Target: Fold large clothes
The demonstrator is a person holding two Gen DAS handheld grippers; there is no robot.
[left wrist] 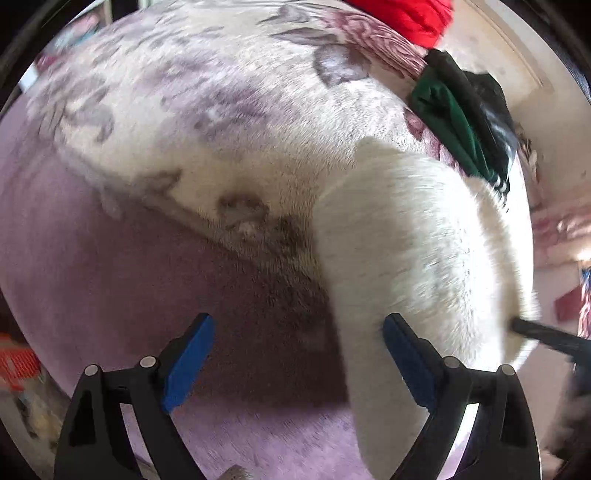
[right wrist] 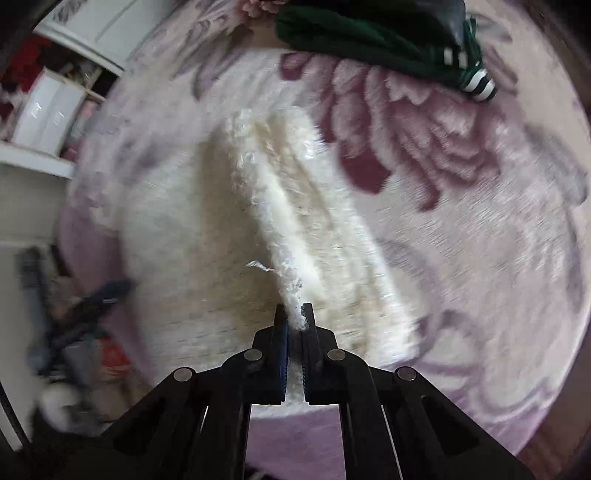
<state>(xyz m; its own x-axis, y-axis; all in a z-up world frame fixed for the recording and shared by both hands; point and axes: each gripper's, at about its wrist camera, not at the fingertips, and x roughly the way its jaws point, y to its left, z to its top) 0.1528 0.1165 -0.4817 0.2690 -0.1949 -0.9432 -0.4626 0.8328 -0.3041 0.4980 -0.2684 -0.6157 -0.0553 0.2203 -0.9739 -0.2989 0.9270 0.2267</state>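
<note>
A fluffy white garment (left wrist: 410, 236) lies on a floral pink-and-cream blanket (left wrist: 184, 122). My left gripper (left wrist: 295, 325) hangs open above the blanket, its right blue pad at the garment's left edge, nothing between the pads. In the right wrist view the white garment (right wrist: 280, 206) rises in a ridge toward my right gripper (right wrist: 294, 312), which is shut on a pinch of its fluffy fabric. The right gripper's black finger (left wrist: 535, 330) pokes into the left wrist view at the garment's right edge. The left gripper (right wrist: 88, 295) shows blurred at the left of the right wrist view.
A dark green garment with striped cuffs (right wrist: 388, 40) lies on the blanket beyond the white one, a black piece (left wrist: 484, 96) beside it. Something red (left wrist: 410, 18) sits at the far edge. White shelves (right wrist: 55, 110) stand left of the bed.
</note>
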